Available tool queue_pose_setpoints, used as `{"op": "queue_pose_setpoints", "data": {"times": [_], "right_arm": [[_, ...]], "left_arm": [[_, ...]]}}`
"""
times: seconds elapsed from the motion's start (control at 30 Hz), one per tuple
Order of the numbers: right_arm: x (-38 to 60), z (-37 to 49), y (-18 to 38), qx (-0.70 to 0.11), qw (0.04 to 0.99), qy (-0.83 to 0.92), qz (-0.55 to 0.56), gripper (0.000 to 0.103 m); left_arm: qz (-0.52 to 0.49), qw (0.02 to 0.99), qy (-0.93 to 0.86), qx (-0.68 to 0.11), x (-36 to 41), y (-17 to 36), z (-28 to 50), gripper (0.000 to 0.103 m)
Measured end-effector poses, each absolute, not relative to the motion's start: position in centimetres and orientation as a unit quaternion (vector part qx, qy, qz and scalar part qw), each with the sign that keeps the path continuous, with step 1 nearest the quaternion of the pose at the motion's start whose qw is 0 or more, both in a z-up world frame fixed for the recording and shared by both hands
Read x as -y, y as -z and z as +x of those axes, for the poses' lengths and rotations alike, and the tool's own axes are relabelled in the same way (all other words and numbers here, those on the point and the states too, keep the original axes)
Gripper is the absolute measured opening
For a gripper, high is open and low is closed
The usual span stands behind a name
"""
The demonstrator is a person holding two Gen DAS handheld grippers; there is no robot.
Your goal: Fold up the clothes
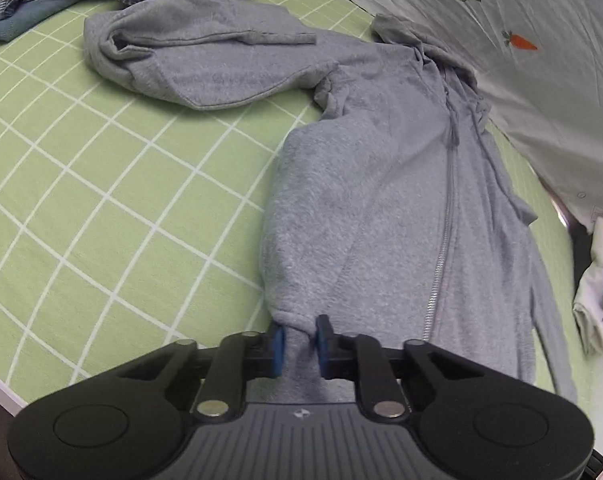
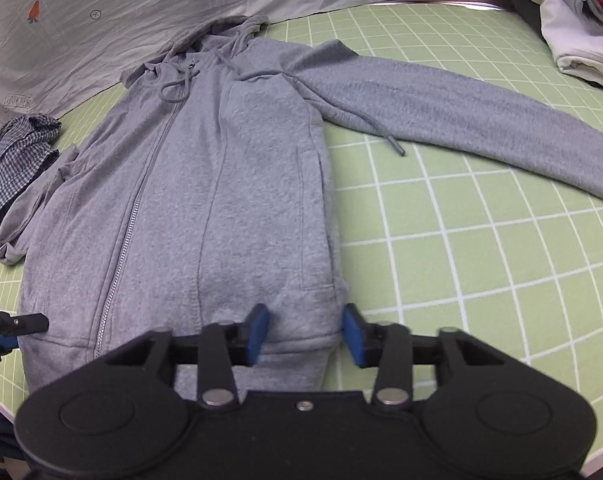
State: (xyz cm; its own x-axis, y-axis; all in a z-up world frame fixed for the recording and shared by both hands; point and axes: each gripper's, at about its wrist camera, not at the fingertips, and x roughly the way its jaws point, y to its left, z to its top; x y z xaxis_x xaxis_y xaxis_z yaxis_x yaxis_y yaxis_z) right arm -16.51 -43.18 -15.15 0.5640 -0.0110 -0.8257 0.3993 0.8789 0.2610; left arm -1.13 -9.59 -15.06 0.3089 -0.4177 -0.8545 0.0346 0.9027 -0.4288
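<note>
Two grippers at the grey hoodie (image 2: 221,184) hem: left gripper (image 1: 300,346) pinching it, right gripper (image 2: 304,334) agape; sheet (image 2: 81,12) reads "LOOK HERE".

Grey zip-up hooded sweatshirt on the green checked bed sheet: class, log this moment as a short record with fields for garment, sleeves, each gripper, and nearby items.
garment: grey zip-up hooded sweatshirt lying front up on the green checked bed sheet, zip closed
sleeves: one stretched out flat; the other bunched
left gripper: shut on the hem
right gripper: open, pads either side of the hem corner
nearby: blue checked shirt; stacked folded clothes
</note>
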Motion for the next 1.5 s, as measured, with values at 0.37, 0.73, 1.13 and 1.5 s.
{"op": "queue_pose_setpoints", "data": {"times": [0.37,0.73,1.13,1.5], "right_arm": [[46.1,-12.6,9.4,-0.361,0.898,0.090,0.236,0.012],[53.5,0.6,10.5,-0.322,0.879,0.160,0.313,0.019],[56.0,2.7,12.2,-0.334,0.869,0.235,0.279,0.040],[52.1,4.8,13.1,-0.379,0.892,0.165,0.182,0.040]], "left_arm": [[-0.244,0.803,0.204,-0.505,12.2,7.8,6.1,0.011],[-0.276,0.813,0.187,-0.477,18.1,8.3,20.7,0.015],[-0.185,0.853,0.148,-0.464,15.6,9.7,21.8,0.046],[-0.006,0.860,0.210,-0.464,20.2,11.2,22.2,0.046]]}}
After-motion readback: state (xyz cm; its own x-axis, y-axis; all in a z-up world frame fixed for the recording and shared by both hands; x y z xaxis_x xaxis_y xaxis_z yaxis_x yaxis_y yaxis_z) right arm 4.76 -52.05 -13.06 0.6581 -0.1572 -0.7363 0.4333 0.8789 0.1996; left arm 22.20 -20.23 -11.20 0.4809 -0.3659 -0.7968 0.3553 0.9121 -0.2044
